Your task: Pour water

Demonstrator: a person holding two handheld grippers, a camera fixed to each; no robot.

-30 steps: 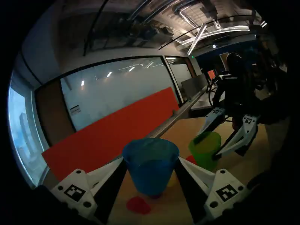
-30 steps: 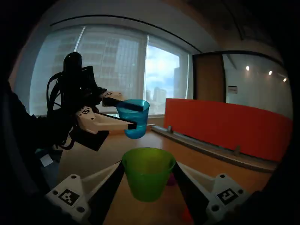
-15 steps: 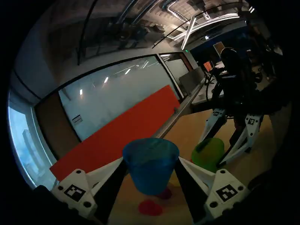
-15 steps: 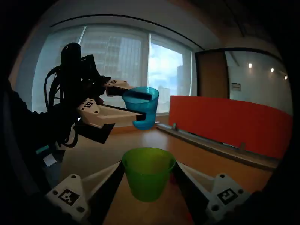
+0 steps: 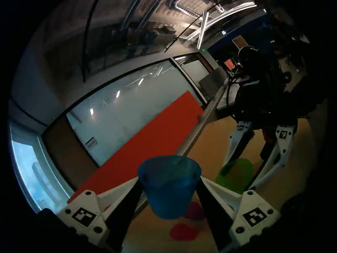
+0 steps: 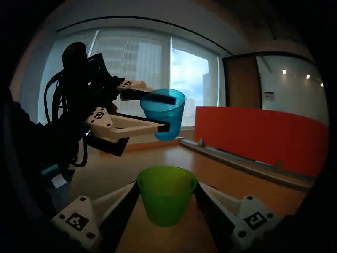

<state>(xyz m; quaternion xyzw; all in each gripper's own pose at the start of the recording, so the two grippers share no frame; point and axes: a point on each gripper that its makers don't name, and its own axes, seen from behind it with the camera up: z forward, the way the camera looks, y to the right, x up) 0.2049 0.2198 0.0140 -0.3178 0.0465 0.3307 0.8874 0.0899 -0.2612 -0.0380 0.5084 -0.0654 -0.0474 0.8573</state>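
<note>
Nearest in the right gripper view, the right gripper (image 6: 167, 185) clamps both fingers on the green cup (image 6: 167, 201), which is upright, mouth up, low over the wooden table (image 6: 122, 162). Up and to its left, well off the table, the left gripper (image 6: 170, 113) pinches the blue cup (image 6: 162, 110) by its sides. That cup's long axis stands near vertical, leaning slightly, rim on top. Behind them is a bright window (image 6: 185, 80). From the left gripper view the room looks slanted. The green cup sits lower right with its mouth open to the camera, and round red and pink patches (image 5: 183, 231) lie on the table below. An orange panel (image 5: 160, 137) runs along the far wall.
</note>
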